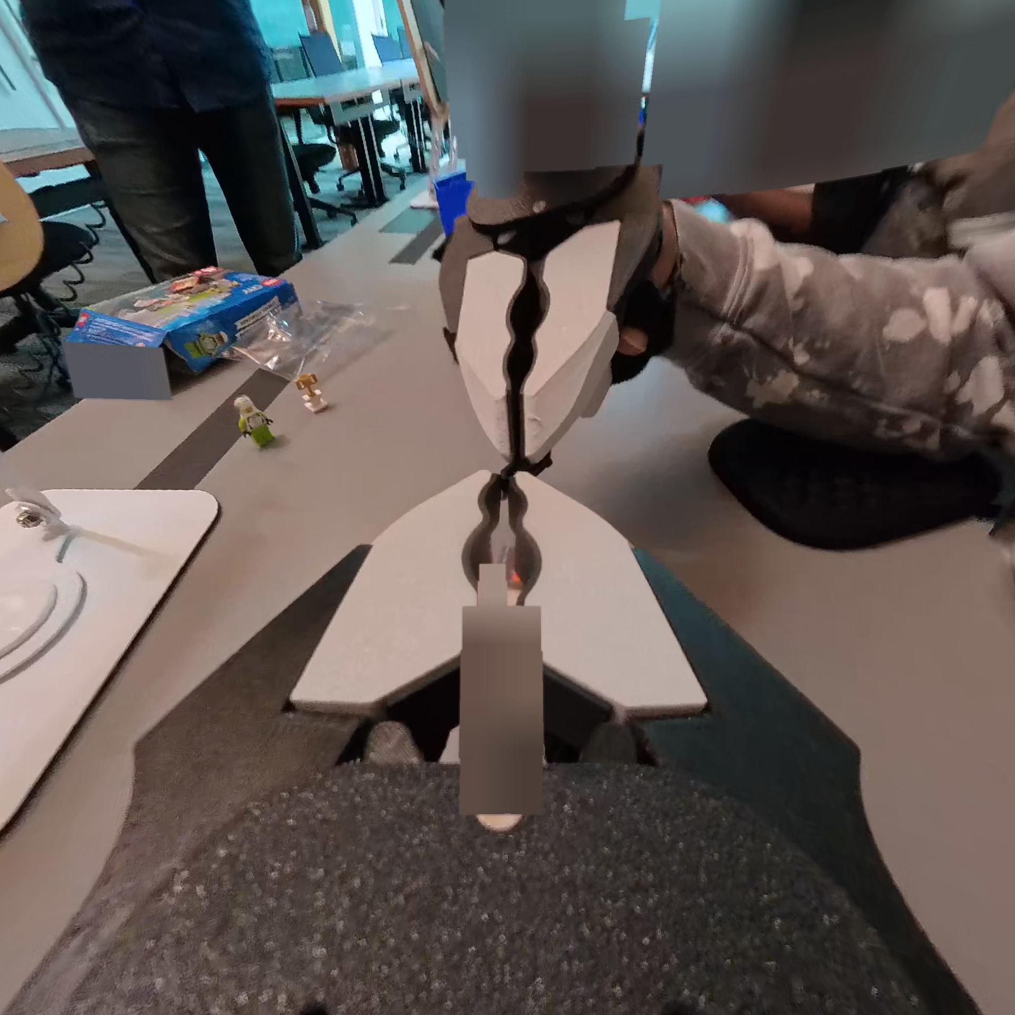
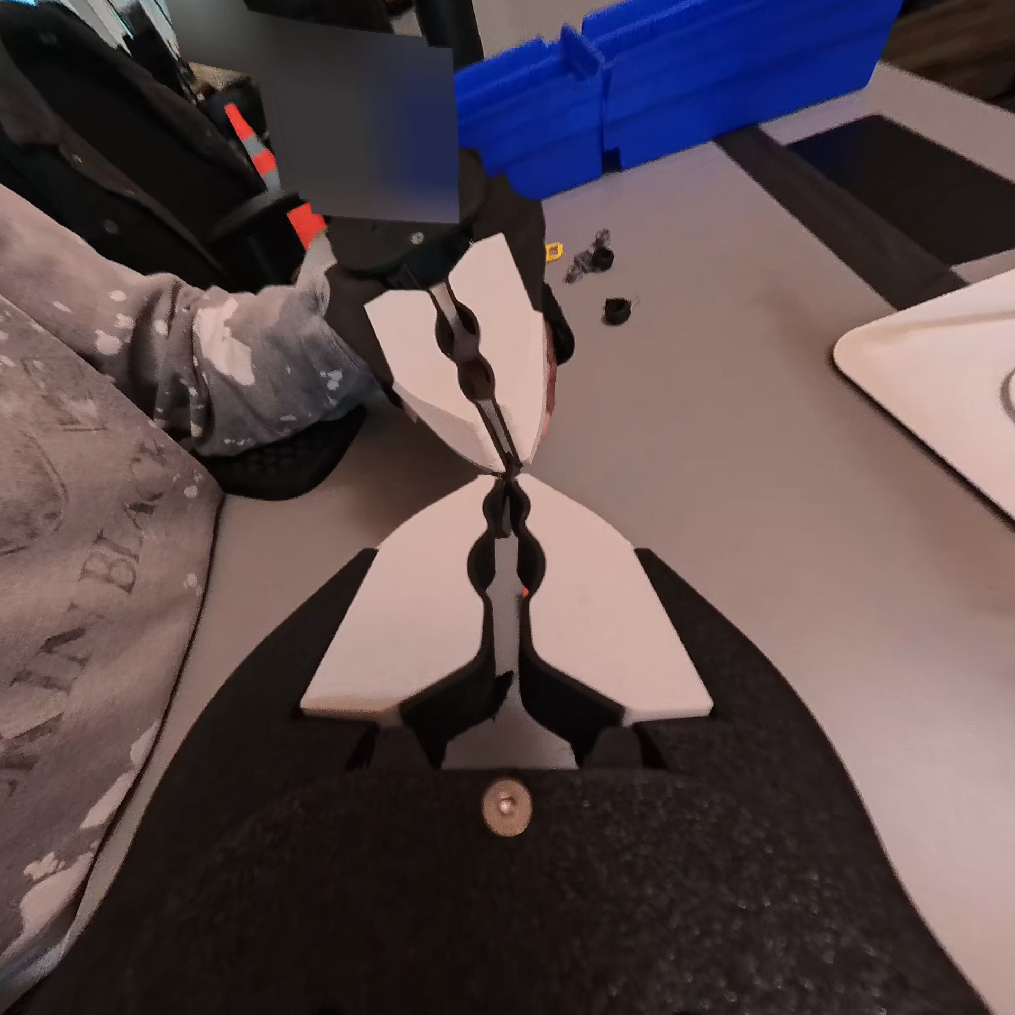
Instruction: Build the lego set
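Observation:
My two grippers meet tip to tip above the grey table [image 1: 714, 631]. In the left wrist view my left gripper [image 1: 502, 488] is shut on a thin greyish lego piece [image 1: 502, 541] with an orange bit behind it. The right gripper [image 1: 519, 458] comes down from above, and a small black lego piece [image 1: 524, 468] sits where the tips meet. In the right wrist view my right gripper [image 2: 505, 484] is shut on a small black lego piece [image 2: 502, 516]. The left gripper [image 2: 509, 464] points at it, with the thin piece [image 2: 497, 428] between its fingers.
A green minifigure [image 1: 255, 423], a gold trophy piece [image 1: 312, 391], a blue lego box [image 1: 187, 318] and a plastic bag [image 1: 307, 335] lie far left. A white tray [image 1: 82, 576] sits left. Blue bins [image 2: 631, 93], loose black parts [image 2: 590, 258] and a yellow piece [image 2: 553, 251] lie beyond. A person [image 1: 165, 137] stands behind. Left and right tips are no more than a few centimetres apart. The green minifigure [image 1: 255, 423] is about equally far from each gripper, around 30 centimeters.

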Demonstrator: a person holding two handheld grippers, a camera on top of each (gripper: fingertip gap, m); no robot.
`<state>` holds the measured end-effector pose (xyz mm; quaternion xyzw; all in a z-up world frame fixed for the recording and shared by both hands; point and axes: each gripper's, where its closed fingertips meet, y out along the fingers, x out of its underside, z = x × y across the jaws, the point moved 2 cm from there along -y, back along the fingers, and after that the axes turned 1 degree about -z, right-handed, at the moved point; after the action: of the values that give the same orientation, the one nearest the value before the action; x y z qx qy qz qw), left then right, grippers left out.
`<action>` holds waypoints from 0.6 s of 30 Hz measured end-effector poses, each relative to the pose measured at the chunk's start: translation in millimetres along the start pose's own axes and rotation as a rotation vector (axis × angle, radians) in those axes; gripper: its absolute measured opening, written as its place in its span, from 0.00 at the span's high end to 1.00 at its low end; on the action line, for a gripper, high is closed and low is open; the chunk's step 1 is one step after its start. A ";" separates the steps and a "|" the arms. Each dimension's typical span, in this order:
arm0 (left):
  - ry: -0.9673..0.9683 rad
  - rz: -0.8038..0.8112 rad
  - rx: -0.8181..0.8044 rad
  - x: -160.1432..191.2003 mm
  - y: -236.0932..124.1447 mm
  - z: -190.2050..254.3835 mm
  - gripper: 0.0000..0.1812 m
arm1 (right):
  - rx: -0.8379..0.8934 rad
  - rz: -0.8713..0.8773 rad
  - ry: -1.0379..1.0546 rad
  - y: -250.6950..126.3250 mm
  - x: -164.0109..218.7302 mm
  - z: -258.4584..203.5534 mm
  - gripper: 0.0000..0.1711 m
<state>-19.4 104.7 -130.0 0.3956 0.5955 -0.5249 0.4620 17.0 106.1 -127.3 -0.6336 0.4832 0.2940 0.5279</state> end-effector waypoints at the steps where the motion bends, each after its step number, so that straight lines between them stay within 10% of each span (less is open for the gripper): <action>1: -0.033 0.029 0.000 -2.4 -1.2 -2.6 0.99 | 0.002 0.026 0.000 -1.3 -3.6 0.5 0.99; 18: -0.632 0.501 0.003 -38.6 -13.8 -35.7 0.99 | 0.323 0.339 -0.175 -10.1 -53.1 17.5 0.98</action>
<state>-27.4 138.7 -88.4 0.3483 0.3084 -0.4926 0.7355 9.7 138.6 -81.3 -0.4230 0.5758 0.3512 0.6051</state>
